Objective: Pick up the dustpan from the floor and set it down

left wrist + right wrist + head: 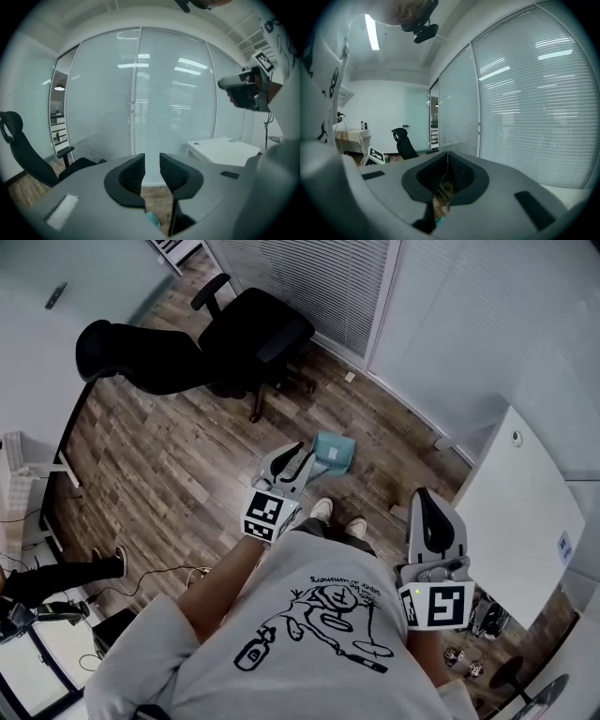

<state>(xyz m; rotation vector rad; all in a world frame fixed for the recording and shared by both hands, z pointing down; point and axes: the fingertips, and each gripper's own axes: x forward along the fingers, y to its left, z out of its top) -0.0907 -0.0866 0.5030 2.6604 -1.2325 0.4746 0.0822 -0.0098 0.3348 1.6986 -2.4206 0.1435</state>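
Note:
The teal dustpan (336, 452) lies on the wooden floor just ahead of the person's shoes. My left gripper (298, 457) is held up above the floor, its tips overlapping the dustpan's left edge in the head view. In the left gripper view its jaws (151, 161) stand a little apart with nothing between them, and a sliver of the teal dustpan (152, 219) shows below them. My right gripper (427, 498) hangs at the person's right side, away from the dustpan. Its jaws (447, 159) meet at the tips with nothing in them.
A black office chair (253, 334) stands on the floor beyond the dustpan, in front of the blinds. A white desk (520, 512) is close on the right. Another desk edge and cables (159, 577) lie at the left. The person's shoes (337, 517) are below the dustpan.

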